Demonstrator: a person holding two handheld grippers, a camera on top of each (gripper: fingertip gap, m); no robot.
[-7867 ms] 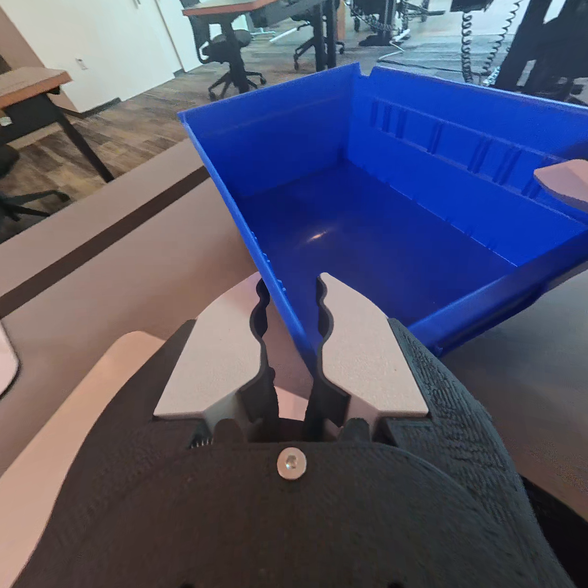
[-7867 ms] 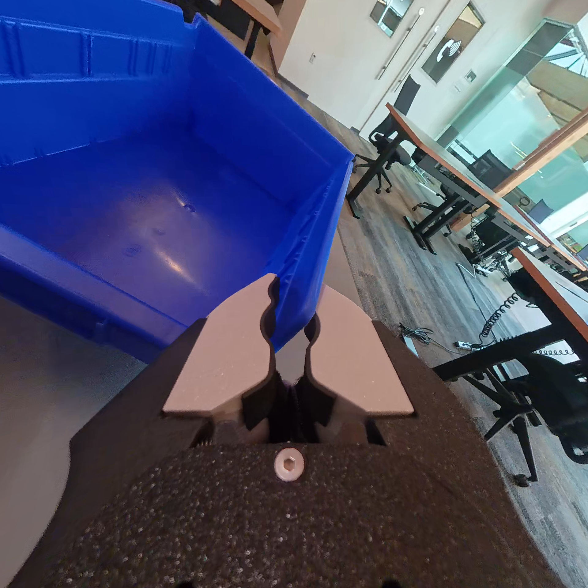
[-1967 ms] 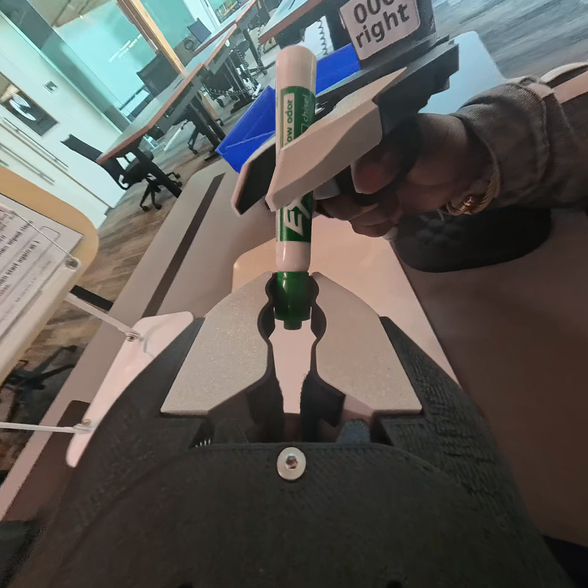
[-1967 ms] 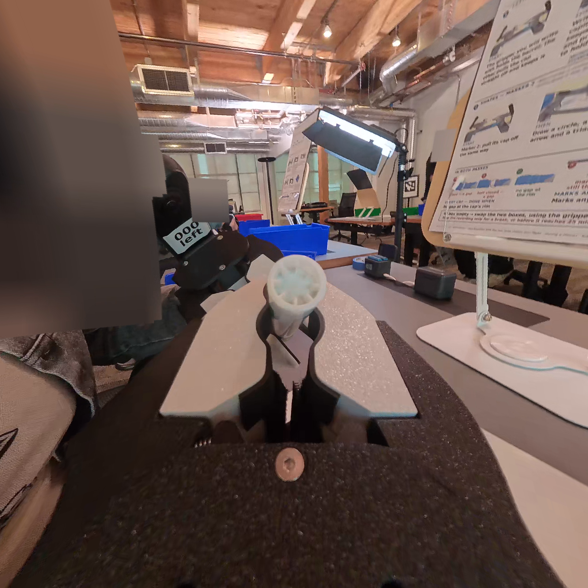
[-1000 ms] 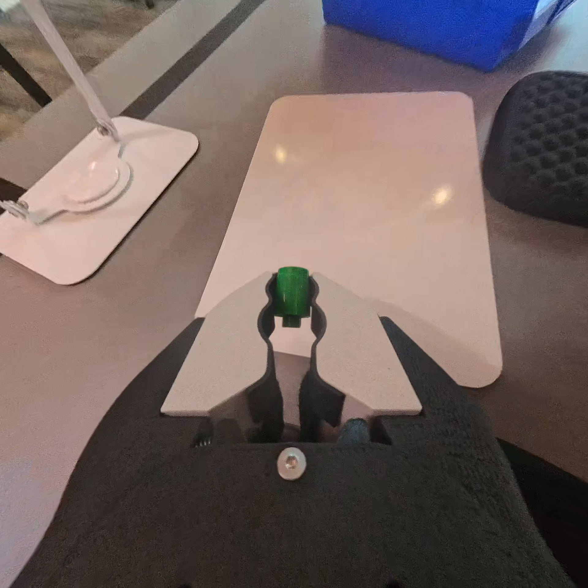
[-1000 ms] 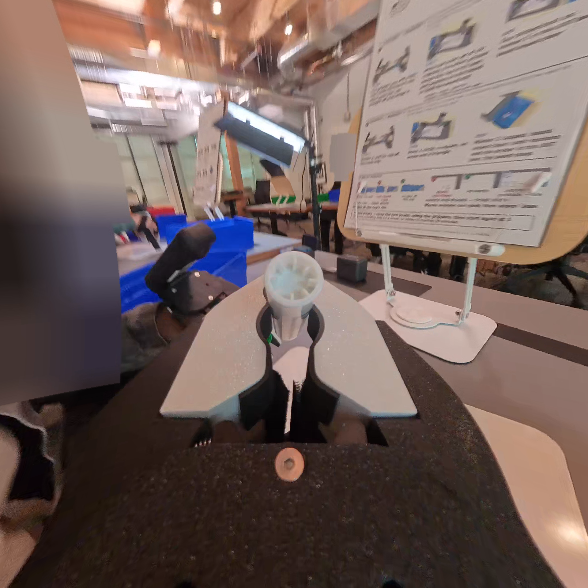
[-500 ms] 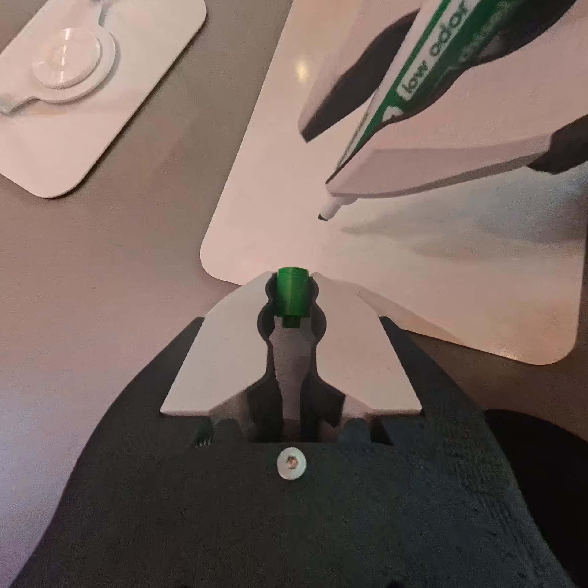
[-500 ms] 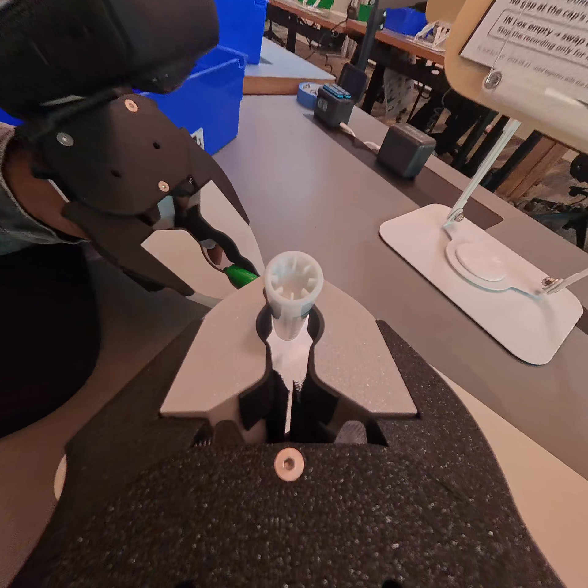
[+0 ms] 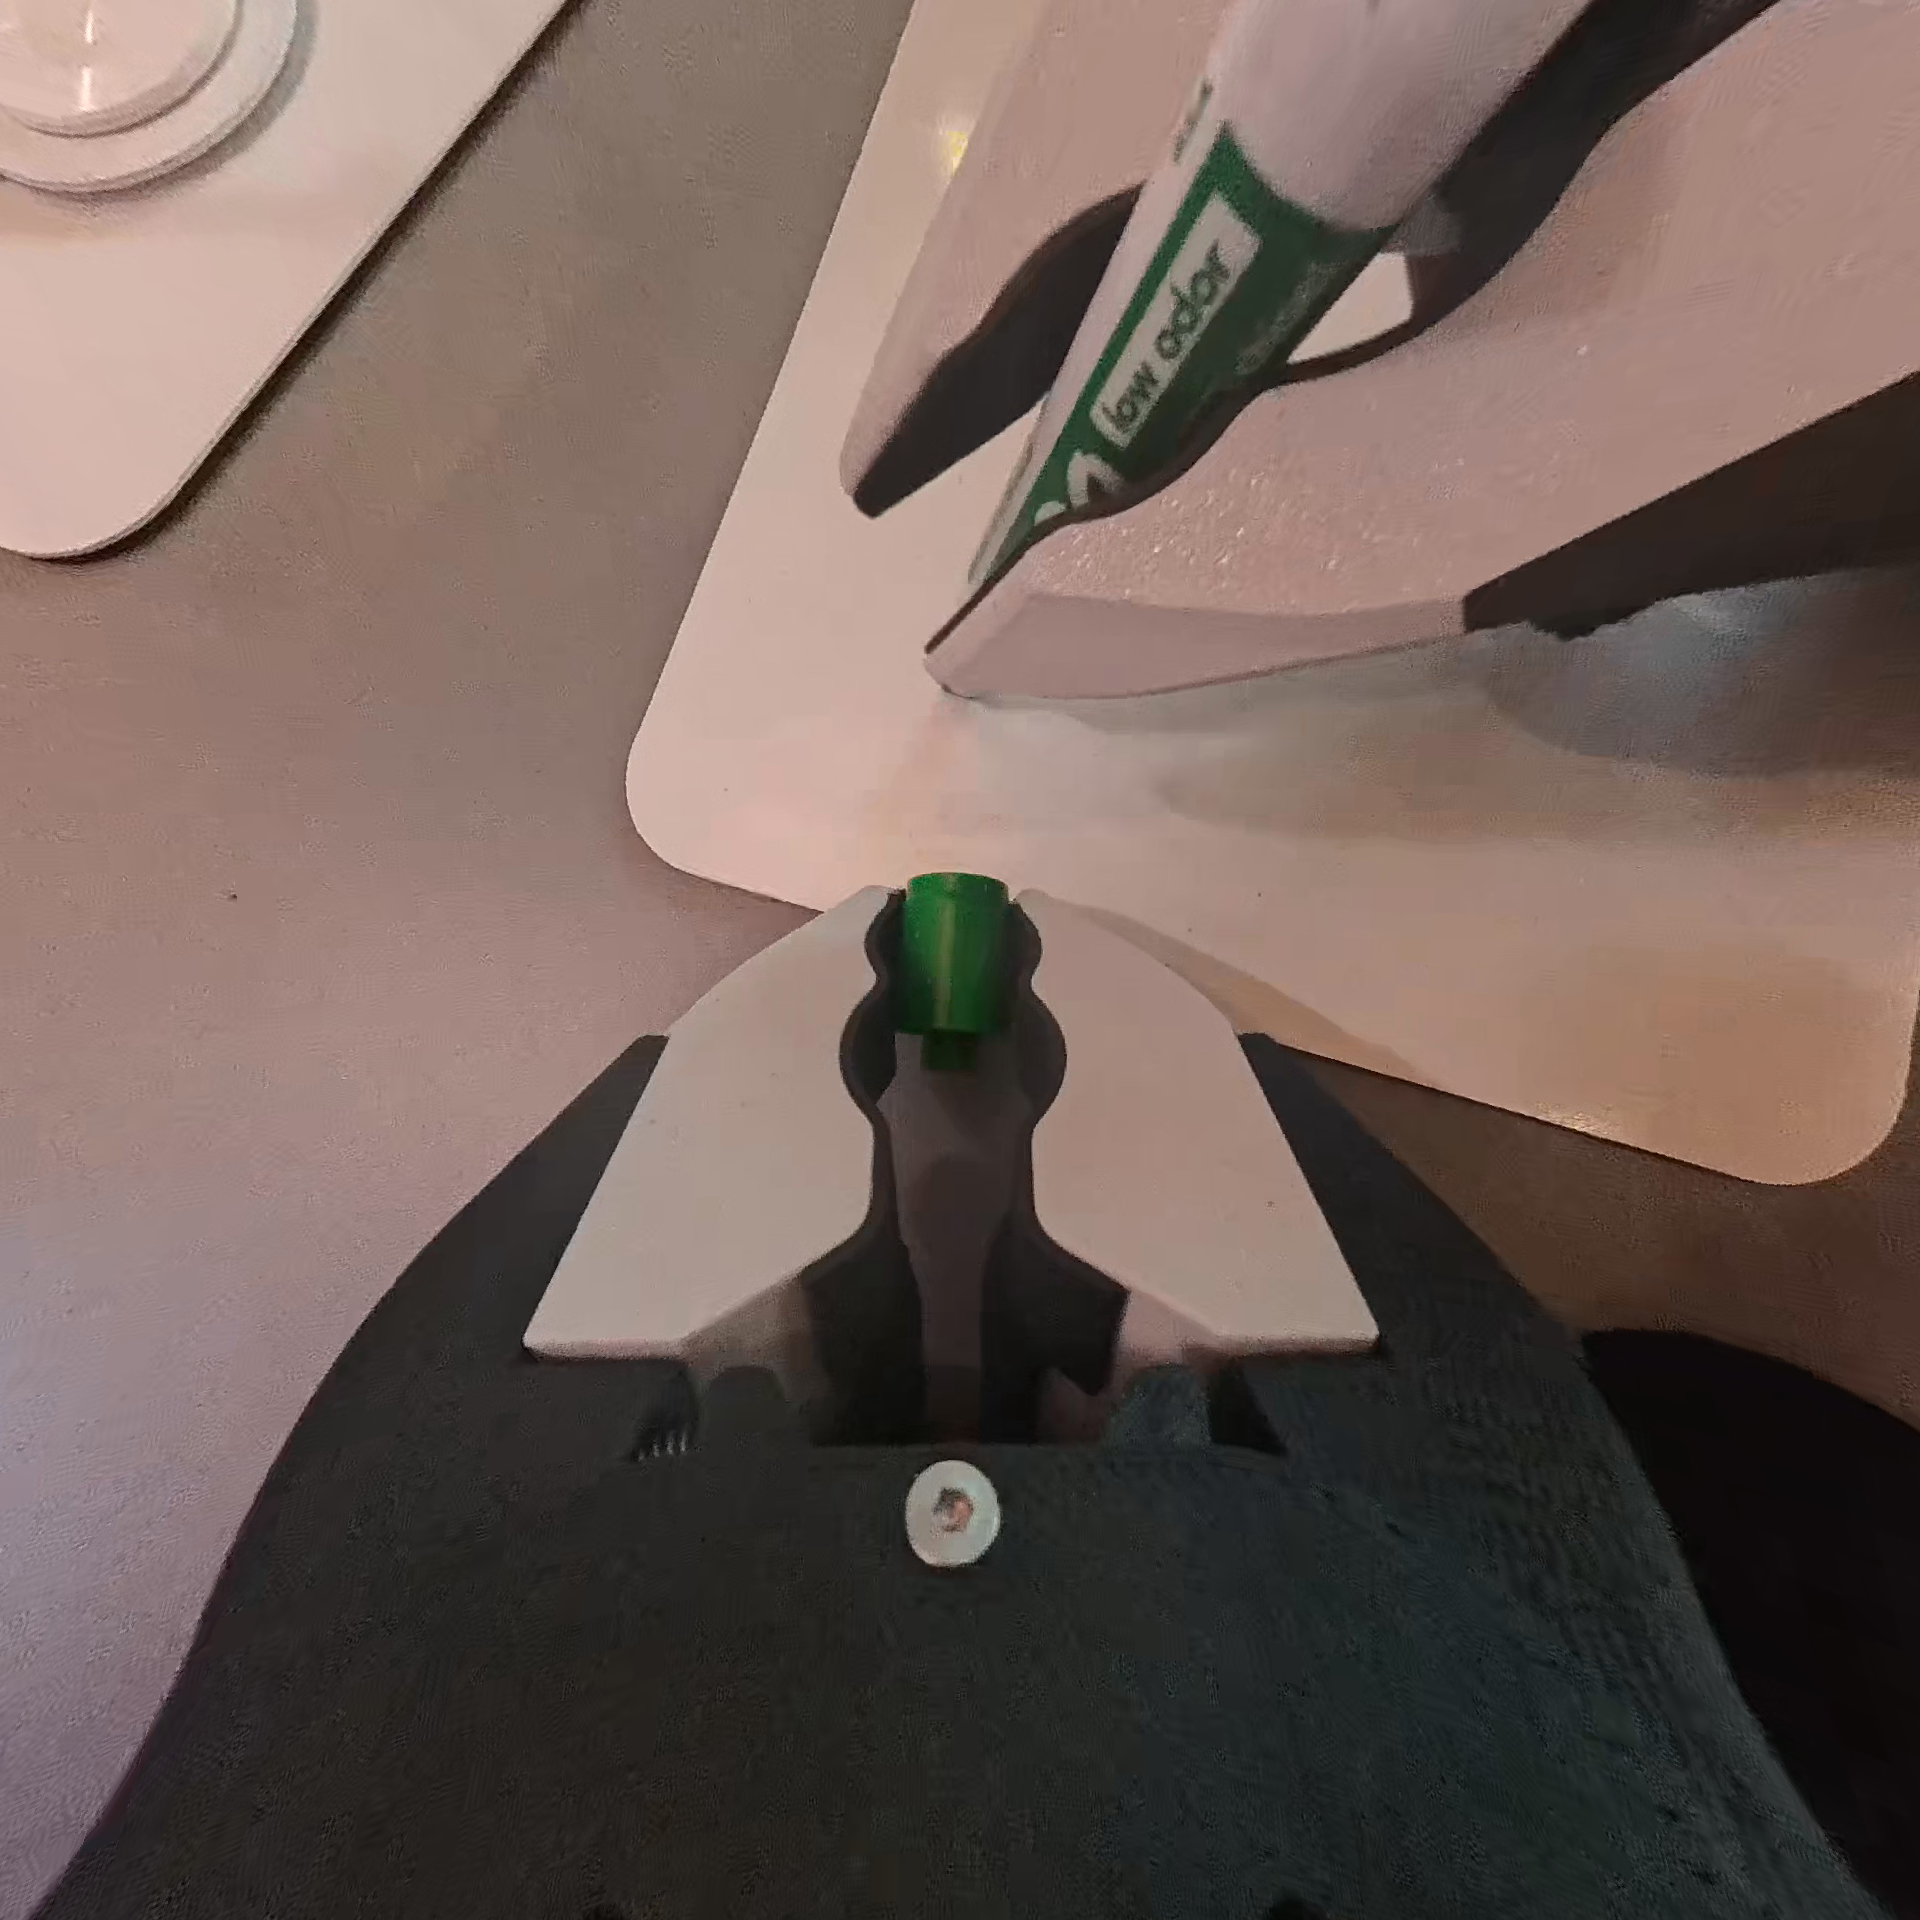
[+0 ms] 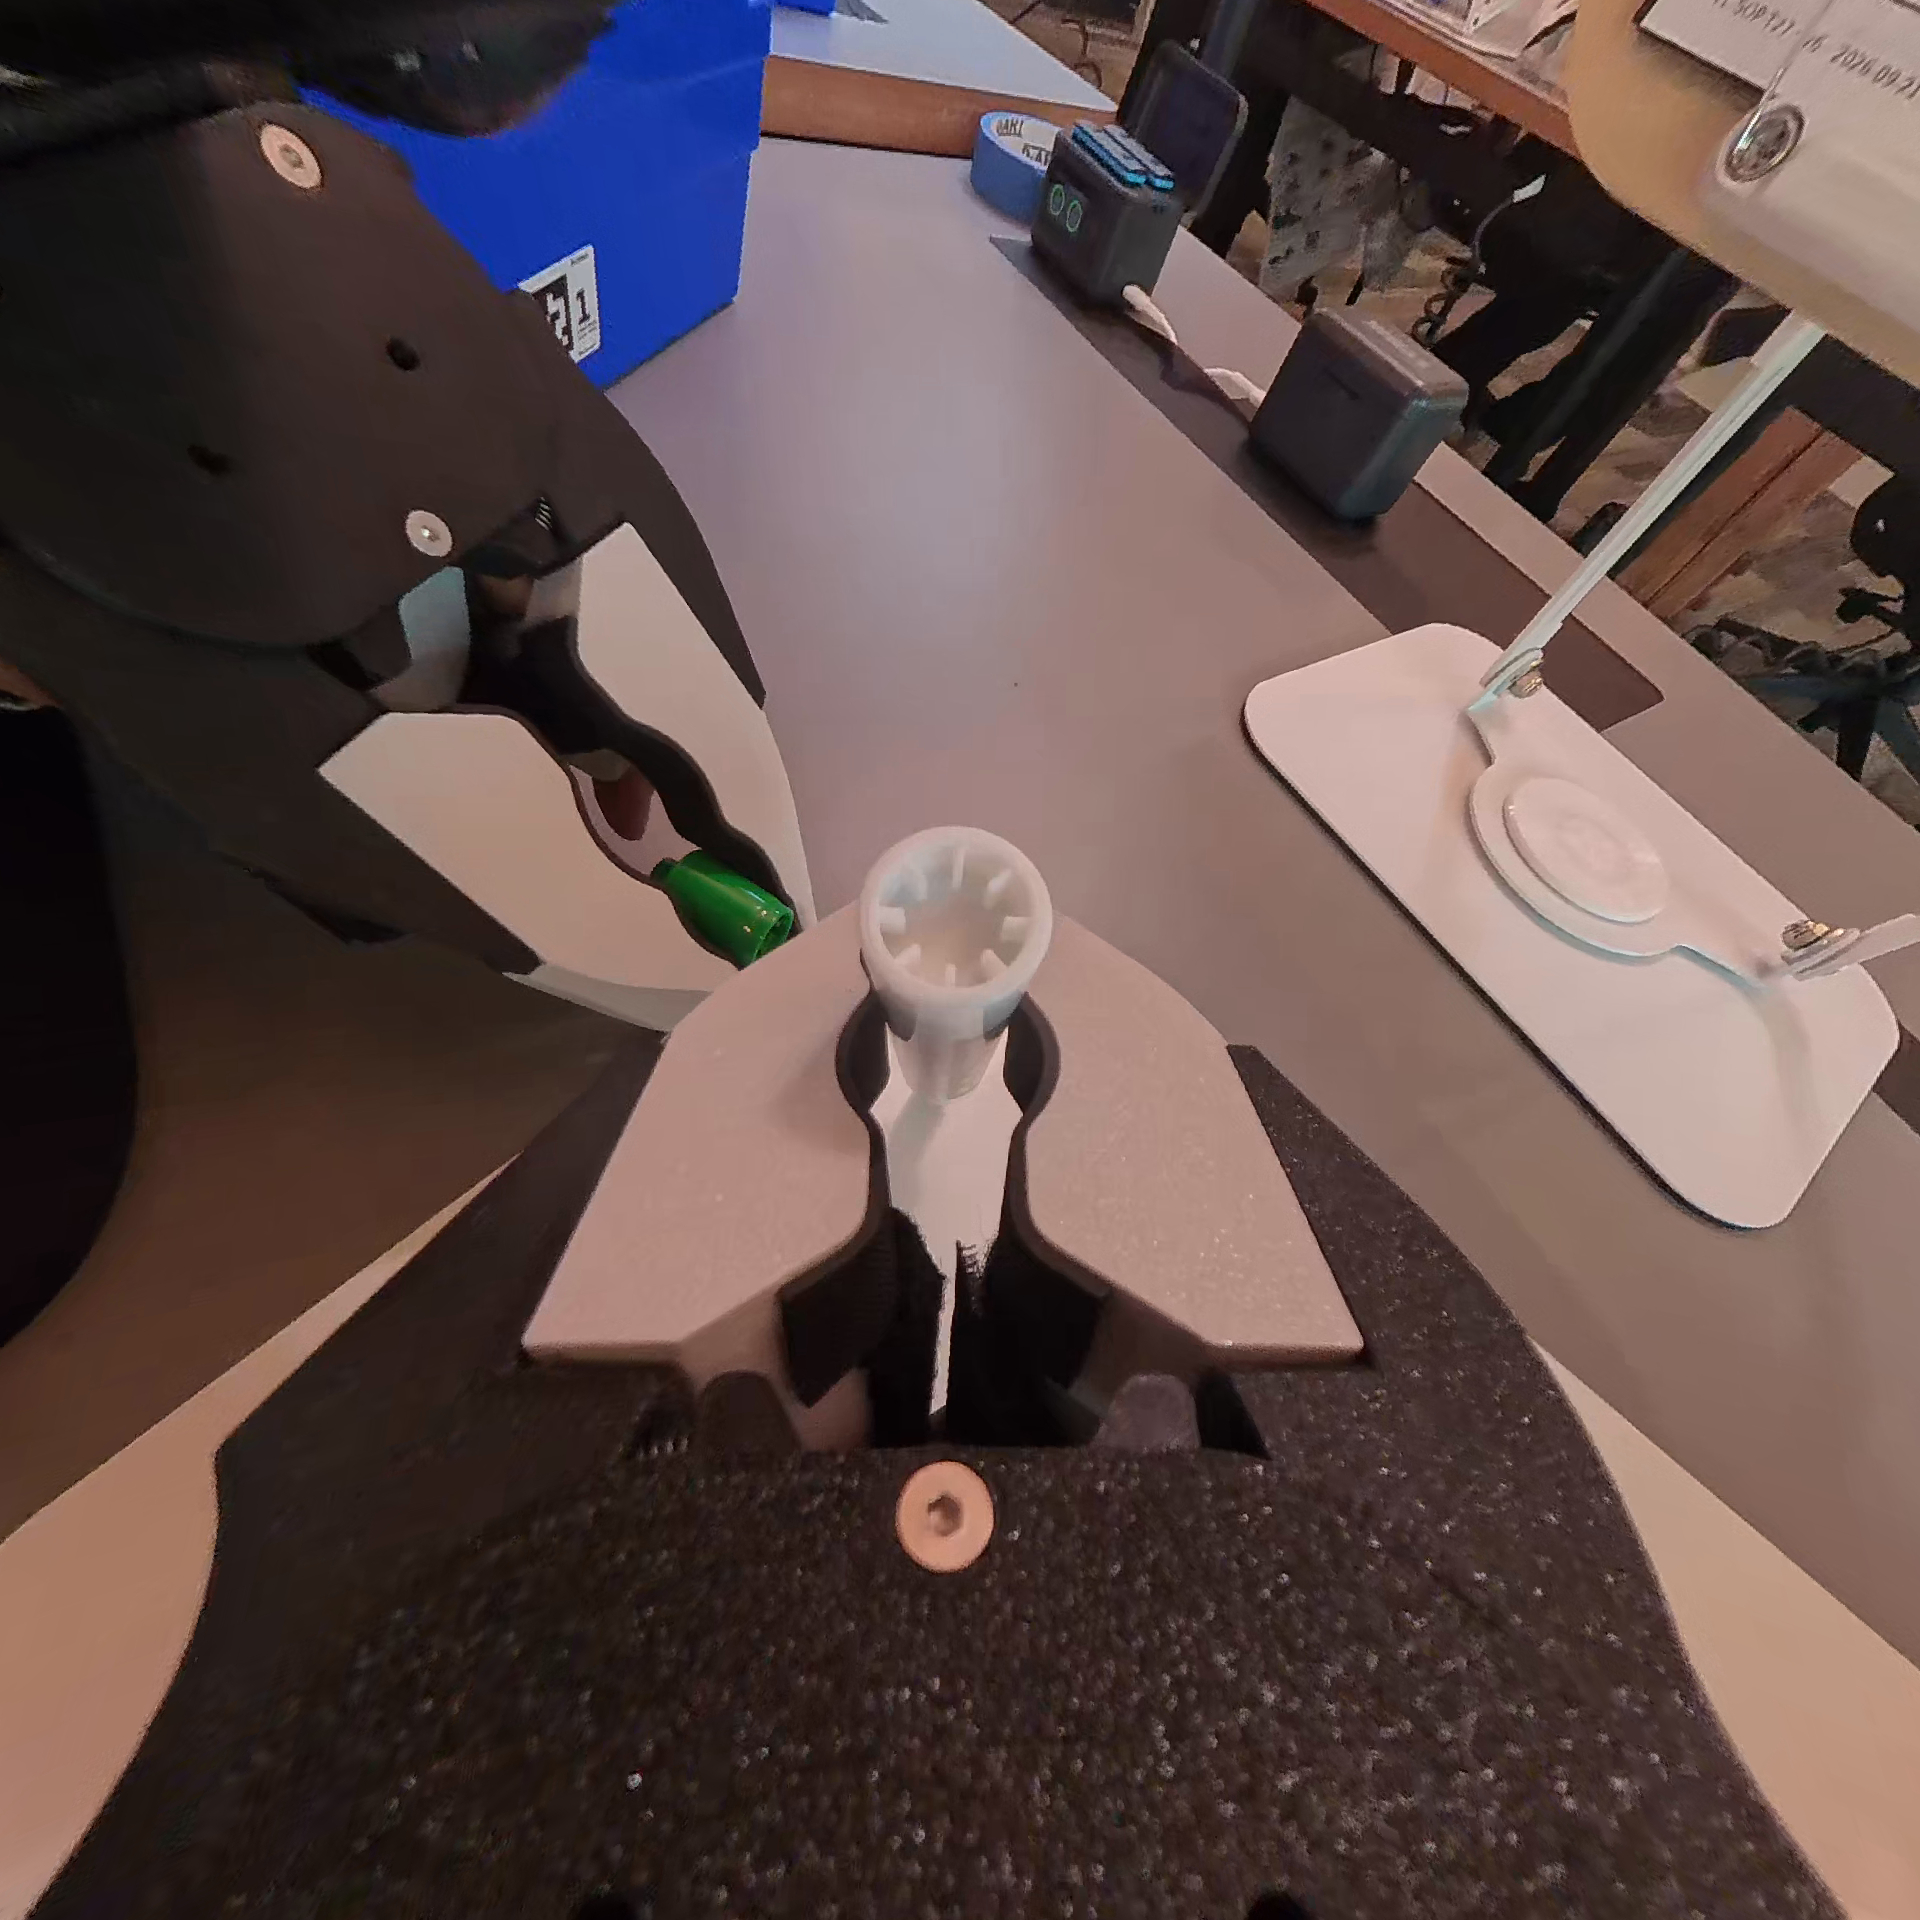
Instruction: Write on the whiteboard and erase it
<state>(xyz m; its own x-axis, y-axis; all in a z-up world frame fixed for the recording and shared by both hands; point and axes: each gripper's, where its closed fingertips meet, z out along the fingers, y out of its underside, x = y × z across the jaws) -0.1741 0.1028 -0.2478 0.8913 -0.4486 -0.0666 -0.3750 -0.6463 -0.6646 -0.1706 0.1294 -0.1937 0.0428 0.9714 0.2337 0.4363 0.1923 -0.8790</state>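
The white whiteboard point(image 9: 1351, 883) lies flat on the grey-brown table. My left gripper point(image 9: 954, 914) is shut on a green marker cap point(image 9: 952, 961) and hovers at the board's near left corner. My right gripper point(image 9: 935, 582) comes in from the upper right, shut on a green-and-white marker point(image 9: 1164, 322) that slants down to the board. One finger hides the marker's tip. In the right wrist view my right gripper point(image 10: 956, 1003) is shut on the marker, whose white rear end point(image 10: 954, 951) faces the camera. The left gripper point(image 10: 748, 914) with the cap point(image 10: 727, 909) is close on the left.
A white stand base point(image 10: 1558, 914) lies on the table to the right; it also shows in the left wrist view point(image 9: 208, 260). A blue bin point(image 10: 623, 187), a blue tape roll point(image 10: 1003, 156) and two dark boxes point(image 10: 1351, 416) stand farther back. Tip to tip, the grippers are about 6 cm apart.
The right gripper has come down with the marker and moved closer to the left gripper. The marker's tip, visible before, is now hidden behind a finger. The left gripper has shifted nearer the board's corner.
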